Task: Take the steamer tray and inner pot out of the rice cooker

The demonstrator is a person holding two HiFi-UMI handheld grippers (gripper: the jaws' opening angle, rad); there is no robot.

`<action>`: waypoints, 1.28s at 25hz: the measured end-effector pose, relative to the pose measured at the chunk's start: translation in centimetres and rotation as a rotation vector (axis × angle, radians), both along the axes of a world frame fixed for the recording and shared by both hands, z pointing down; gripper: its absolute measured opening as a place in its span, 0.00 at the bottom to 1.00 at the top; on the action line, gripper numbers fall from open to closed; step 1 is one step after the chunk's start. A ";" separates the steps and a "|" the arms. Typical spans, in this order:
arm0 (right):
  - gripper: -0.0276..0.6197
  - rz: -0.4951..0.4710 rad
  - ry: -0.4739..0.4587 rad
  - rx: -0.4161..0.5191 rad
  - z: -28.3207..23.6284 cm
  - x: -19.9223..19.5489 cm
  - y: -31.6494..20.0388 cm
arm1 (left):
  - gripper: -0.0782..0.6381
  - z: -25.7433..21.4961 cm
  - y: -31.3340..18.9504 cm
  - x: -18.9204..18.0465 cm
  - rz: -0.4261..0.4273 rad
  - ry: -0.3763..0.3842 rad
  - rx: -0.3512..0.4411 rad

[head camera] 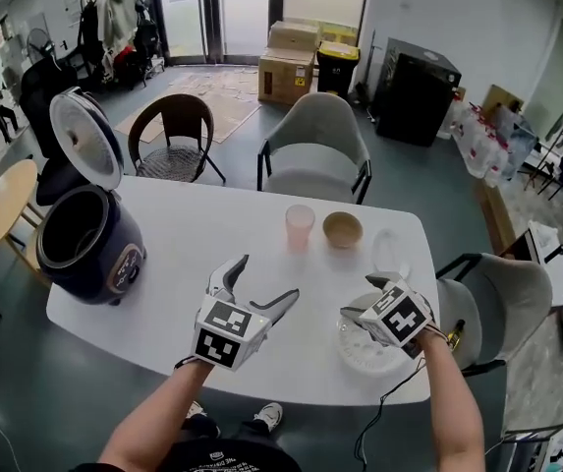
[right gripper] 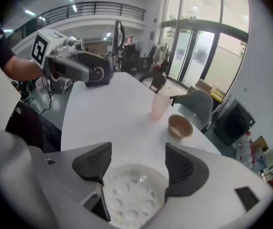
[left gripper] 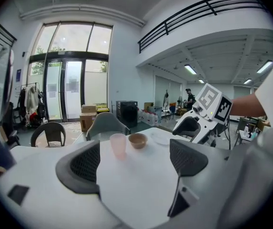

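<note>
The dark rice cooker stands at the table's left end with its lid swung up. A dark inner pot shows inside it. The white perforated steamer tray lies flat on the table at the near right. My right gripper hovers just above the tray, jaws open and apart from it. In the right gripper view the tray lies below the right gripper. My left gripper is open and empty over the table's middle. The left gripper points toward the far edge.
A pink cup and a tan bowl stand at the table's far side, with a clear dish to their right. Grey chairs stand behind the table and at its right, a wicker chair at the far left.
</note>
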State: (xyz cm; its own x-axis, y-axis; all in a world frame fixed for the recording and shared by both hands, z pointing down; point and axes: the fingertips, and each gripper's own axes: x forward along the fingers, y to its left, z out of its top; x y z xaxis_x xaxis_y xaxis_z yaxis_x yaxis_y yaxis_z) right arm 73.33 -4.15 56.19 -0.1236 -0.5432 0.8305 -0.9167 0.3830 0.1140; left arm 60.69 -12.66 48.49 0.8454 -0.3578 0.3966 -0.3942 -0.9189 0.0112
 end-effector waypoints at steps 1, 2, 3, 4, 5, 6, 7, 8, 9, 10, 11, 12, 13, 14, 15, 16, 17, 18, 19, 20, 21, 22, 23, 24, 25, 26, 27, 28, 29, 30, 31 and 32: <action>0.61 -0.009 -0.010 0.039 -1.0 -1.0 -1.4 | 0.75 -0.4 -1.0 -1.2 -0.029 0.007 0.006; 0.60 -0.020 -0.021 0.075 -1.7 -2.1 -2.9 | 0.75 -0.7 -2.0 -2.5 -0.060 0.014 0.011; 0.59 -0.031 -0.032 0.109 -2.4 -3.3 -4.4 | 0.75 -1.0 -3.2 -3.9 -0.092 0.020 0.018; 0.59 -0.042 -0.046 0.143 -3.1 -4.6 -5.9 | 0.75 -1.2 -4.4 -5.4 -0.126 0.027 0.025; 0.59 -0.050 -0.064 0.175 -3.8 -6.0 -7.5 | 0.75 -1.5 -5.6 -7.1 -0.159 0.033 0.033; 0.58 -0.057 -0.090 0.203 -4.5 -7.6 -8.9 | 0.75 -1.8 -6.8 -8.8 -0.192 0.039 0.039; 0.58 -0.061 -0.124 0.223 -5.3 -9.1 -10.2 | 0.75 -2.1 -7.8 -10.6 -0.223 0.046 0.044; 0.58 -0.062 -0.160 0.241 -6.1 -10.7 -11.3 | 0.75 -2.6 -8.7 -12.4 -0.253 0.052 0.048; 0.58 -0.062 -0.193 0.260 -6.9 -12.3 -12.3 | 0.75 -3.0 -9.5 -14.3 -0.281 0.057 0.051; 0.58 -0.063 -0.222 0.283 -7.9 -13.8 -13.2 | 0.75 -3.5 -10.1 -16.2 -0.308 0.064 0.055; 0.57 -0.068 -0.246 0.308 -8.7 -15.4 -14.1 | 0.75 -4.0 -10.7 -18.1 -0.333 0.070 0.061; 0.57 -0.075 -0.263 0.333 -9.6 -17.2 -15.0 | 0.75 -4.4 -11.2 -20.1 -0.356 0.078 0.068; 0.57 -0.084 -0.276 0.357 -10.5 -19.4 -15.7 | 0.75 -4.9 -11.7 -22.4 -0.376 0.087 0.077; 0.57 -0.095 -0.286 0.379 -11.3 -21.8 -16.5 | 0.75 -5.4 -12.2 -25.0 -0.396 0.094 0.087; 0.57 -0.106 -0.293 0.398 -12.1 -24.6 -17.1 | 0.75 -5.9 -12.6 -27.9 -0.415 0.100 0.096; 0.57 -0.117 -0.300 0.412 -12.8 -27.5 -17.6 | 0.75 -6.4 -13.1 -31.0 -0.434 0.105 0.103; 0.57 -0.127 -0.306 0.423 -13.6 -30.5 -18.1 | 0.75 -7.0 -13.4 -34.1 -0.453 0.109 0.107; 0.57 -0.133 -0.313 0.432 -14.3 -33.3 -18.5 | 0.75 -7.7 -13.8 -37.2 -0.472 0.115 0.109; 0.57 -0.133 -0.319 0.442 -15.1 -36.1 -18.9 | 0.75 -8.3 -14.1 -40.3 -0.491 0.123 0.111; 0.57 -0.130 -0.328 0.451 -15.7 -38.7 -19.3 | 0.75 -8.9 -14.4 -43.4 -0.510 0.134 0.113; 0.57 -0.125 -0.338 0.461 -16.4 -41.4 -19.8 | 0.75 -9.4 -14.8 -46.5 -0.526 0.144 0.115; 0.56 -0.119 -0.350 0.470 -16.9 -44.2 -20.3 | 0.75 -9.8 -15.3 -49.6 -0.539 0.152 0.117; 0.56 -0.115 -0.362 0.477 -17.4 -46.9 -20.8 | 0.75 -10.2 -15.8 -52.8 -0.551 0.158 0.119; 0.56 -0.110 -0.372 0.483 -17.9 -49.7 -21.2 | 0.75 -10.6 -16.2 -55.9 -0.560 0.163 0.121; 0.56 -0.105 -0.379 0.488 -18.5 -52.5 -21.5 | 0.75 -11.1 -16.4 -59.0 -0.567 0.166 0.123; 0.56 -0.098 -0.386 0.495 -19.0 -55.2 -21.8 | 0.75 -11.6 -16.6 -62.0 -0.574 0.169 0.125; 0.56 -0.090 -0.394 0.502 -19.5 -57.8 -21.9 | 0.75 -12.0 -16.7 -64.9 -0.579 0.171 0.125; 0.56 -0.079 -0.404 0.510 -19.9 -60.3 -22.0 | 0.75 -12.3 -16.7 -67.7 -0.583 0.175 0.123; 0.56 -0.068 -0.415 0.517 -20.2 -62.6 -22.1 | 0.75 -12.6 -16.8 -70.3 -0.587 0.181 0.120; 0.55 -0.056 -0.426 0.523 -20.4 -64.6 -22.3 | 0.75 -12.9 -16.9 -72.6 -0.590 0.189 0.116; 0.55 -0.043 -0.438 0.527 -20.6 -66.4 -22.5 | 0.75 -13.1 -17.1 -74.6 -0.592 0.198 0.111; 0.55 -0.029 -0.448 0.529 -20.7 -67.8 -22.7 | 0.75 -13.2 -17.5 -76.3 -0.594 0.205 0.104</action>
